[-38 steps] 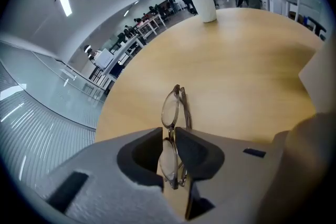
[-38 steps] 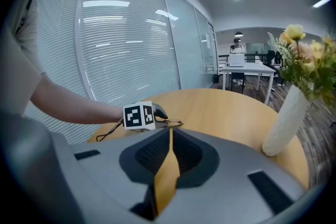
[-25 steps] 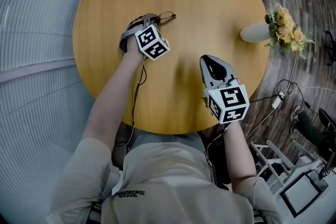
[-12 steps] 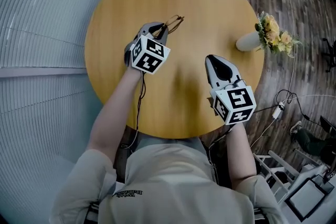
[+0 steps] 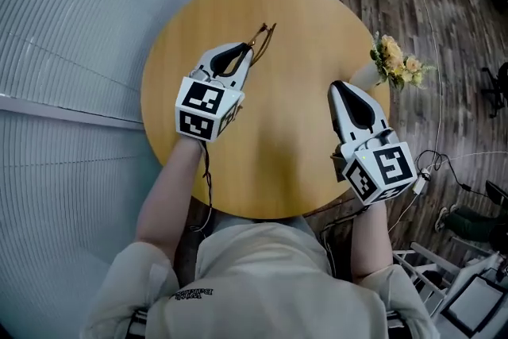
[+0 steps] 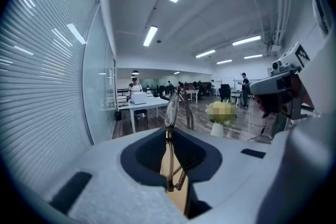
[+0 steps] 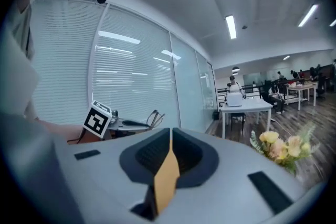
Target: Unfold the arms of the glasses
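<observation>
Round wooden surface (image 5: 278, 155) on dark plank floor (image 5: 452, 28); office bkgd w/ slatted blinds, glass wall, ceiling strip lights, far desks w/ seated people.

- Item 1: glasses (image 5: 262, 34), thin dark frame. Held clear of the surface, sticking out past the tip of the left tool (image 5: 247, 52). In left gripper view the frame stands edge-on btwn the jaws, one lens (image 6: 171, 105) above them. Arms folded or not: can't tell.
- Item 2: left tool, jaws clamped on the glasses frame, only a narrow gap left. Marker cube at its rear, over the surface's left part.
- Item 3: right tool (image 5: 341, 90), jaws closed tip to tip, nothing btwn them. Near the surface's right side, well apart from the left tool and glasses.
- Item 4: vase w/ yellow flowers (image 5: 393, 59), at the surface's right edge, just beside the right tool's tip.
</observation>
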A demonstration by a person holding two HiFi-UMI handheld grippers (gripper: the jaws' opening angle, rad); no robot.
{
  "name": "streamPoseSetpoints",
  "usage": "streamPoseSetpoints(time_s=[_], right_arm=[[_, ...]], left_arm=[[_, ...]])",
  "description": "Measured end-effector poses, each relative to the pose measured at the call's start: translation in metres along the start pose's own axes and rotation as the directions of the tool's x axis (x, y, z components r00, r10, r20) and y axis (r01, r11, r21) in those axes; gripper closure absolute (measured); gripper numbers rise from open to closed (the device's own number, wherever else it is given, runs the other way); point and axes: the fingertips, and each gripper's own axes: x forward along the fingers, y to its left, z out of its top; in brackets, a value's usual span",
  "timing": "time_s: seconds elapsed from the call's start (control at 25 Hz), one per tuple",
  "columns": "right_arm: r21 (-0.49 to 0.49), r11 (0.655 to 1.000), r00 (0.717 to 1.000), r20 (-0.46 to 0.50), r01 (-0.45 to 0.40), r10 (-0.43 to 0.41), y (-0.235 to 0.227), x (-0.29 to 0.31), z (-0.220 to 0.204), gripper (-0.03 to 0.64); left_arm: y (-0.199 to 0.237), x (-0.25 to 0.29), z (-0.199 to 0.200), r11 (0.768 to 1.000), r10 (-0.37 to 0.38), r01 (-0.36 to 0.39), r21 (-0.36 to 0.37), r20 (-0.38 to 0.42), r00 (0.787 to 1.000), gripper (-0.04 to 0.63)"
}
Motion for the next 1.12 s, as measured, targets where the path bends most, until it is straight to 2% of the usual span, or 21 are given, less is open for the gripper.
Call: streamPoseSetpoints(time_s=[0.16, 0.36, 0.56, 0.68, 0.88, 1.12], right_arm=[[-0.030, 1.000, 0.997, 0.076, 0.000, 0.002, 0.008, -0.019, 0.038, 0.580], [-0.068, 0.998, 0.991, 0.131, -0.002, 0.011, 0.021, -0.040, 0.063, 0.580], [-0.107, 0.994, 0.986, 0.161, -0.020, 0.037, 0.041, -0.066, 0.075, 0.580], [-0.122, 0.992, 0.983, 0.173, -0.040, 0.061, 0.058, -0.079, 0.081, 0.580], [-0.149, 0.986, 0.975, 0.197, -0.074, 0.103, 0.082, -0.100, 0.093, 0.580], [-0.162, 0.981, 0.973, 0.185, -0.108, 0.138, 0.109, -0.118, 0.084, 0.580]], left_arm=[[-0.009, -0.031, 0.038, 0.998, -0.015, 0.021, -0.060, 0.094, 0.995, 0.543], [-0.019, -0.066, 0.066, 0.997, -0.038, 0.050, -0.066, 0.168, 0.985, 0.543], [-0.033, -0.108, 0.084, 0.990, -0.048, 0.077, -0.115, 0.237, 0.970, 0.543], [-0.040, -0.136, 0.094, 0.982, -0.048, 0.098, -0.163, 0.287, 0.957, 0.543], [-0.054, -0.183, 0.117, 0.975, -0.019, 0.100, -0.198, 0.373, 0.928, 0.543], [-0.081, -0.218, 0.115, 0.957, -0.036, 0.148, -0.248, 0.405, 0.914, 0.543]])
